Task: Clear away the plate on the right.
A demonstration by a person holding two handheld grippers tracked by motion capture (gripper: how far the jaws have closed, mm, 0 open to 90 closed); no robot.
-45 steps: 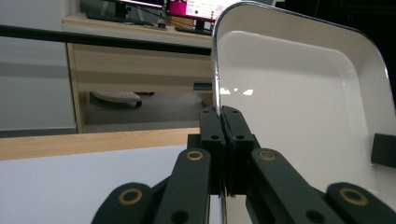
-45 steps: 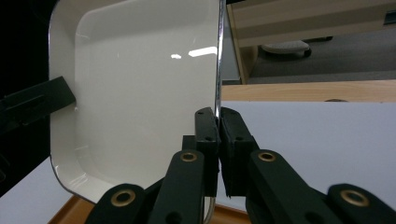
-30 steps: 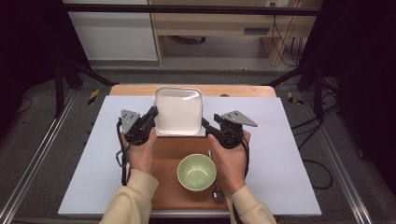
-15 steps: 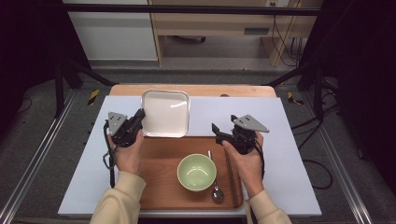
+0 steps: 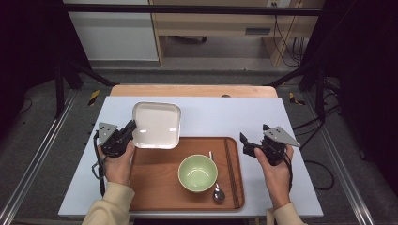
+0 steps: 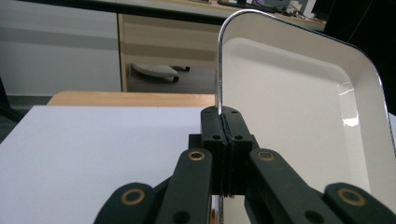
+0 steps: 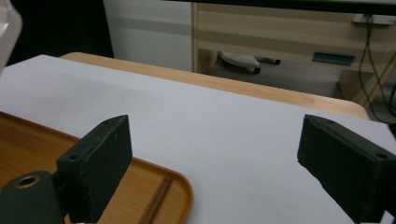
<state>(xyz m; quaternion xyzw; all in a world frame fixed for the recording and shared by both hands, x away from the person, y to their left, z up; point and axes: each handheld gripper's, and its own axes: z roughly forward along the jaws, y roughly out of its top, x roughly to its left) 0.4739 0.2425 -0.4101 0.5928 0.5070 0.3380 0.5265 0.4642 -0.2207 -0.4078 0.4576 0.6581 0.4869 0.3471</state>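
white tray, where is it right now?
High view: the white tray sits left of centre, overlapping the wooden tray's far-left corner, its left rim clamped in the left gripper.

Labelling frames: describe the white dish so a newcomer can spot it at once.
Start at the wooden tray on the white tabletop. The white dish sits at its far-left corner, its edge pinched by the left hand-held gripper. It is square and shallow with rounded corners, unlike the round green bowl.

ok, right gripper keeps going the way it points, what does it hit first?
Probably nothing soon. The right gripper, jaws open and empty, aims over the bare white table top beside the wooden tray. The path looks free to the table's far edge, though depth is hard to judge.
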